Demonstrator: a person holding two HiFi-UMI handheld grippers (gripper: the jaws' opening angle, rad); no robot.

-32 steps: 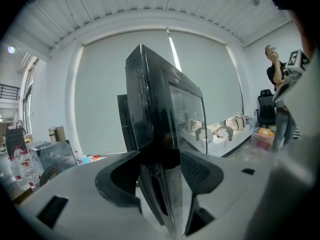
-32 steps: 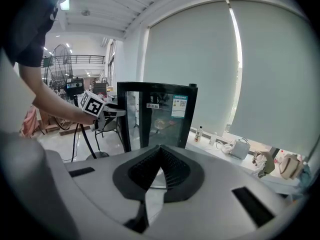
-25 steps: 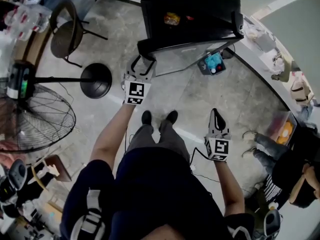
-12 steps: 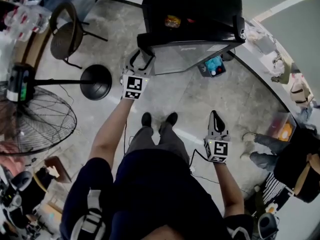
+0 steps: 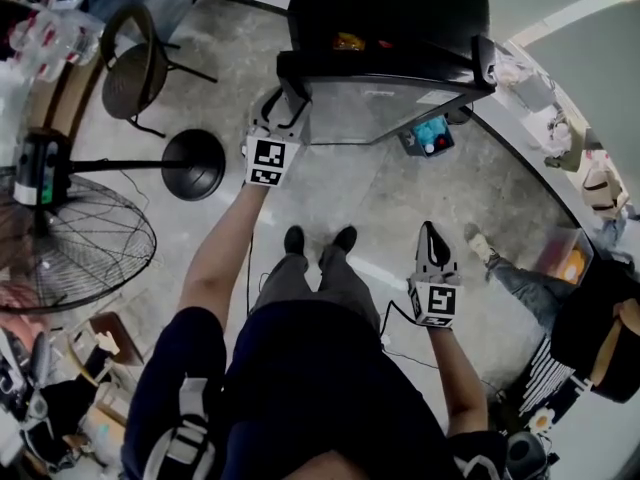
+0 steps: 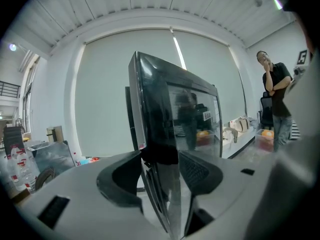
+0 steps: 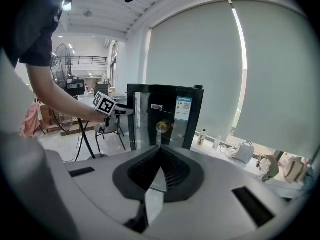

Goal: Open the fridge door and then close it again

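A black fridge (image 5: 385, 18) stands ahead, and its glass door (image 5: 390, 103) is ajar by a narrow gap. My left gripper (image 5: 285, 103) is shut on the door's free left edge. In the left gripper view the dark door edge (image 6: 150, 134) sits between the two pads of that gripper (image 6: 160, 156), and the jaws have just closed a little further on it. My right gripper (image 5: 430, 230) hangs low at the right, shut and empty, well away from the door. The right gripper view shows its pads (image 7: 160, 149) pressed together, with the fridge (image 7: 165, 116) beyond.
A large floor fan (image 5: 70, 248) and a round stand base (image 5: 192, 161) are to the left, with a chair (image 5: 135, 68) behind them. A blue object (image 5: 427, 128) lies on the floor by the fridge's right corner. A person (image 5: 590, 338) and a counter (image 5: 560, 118) are at the right.
The door has swung inward toward the fridge body, narrowing the gap. My left gripper has moved away from me with the door edge. The right gripper has stayed put.
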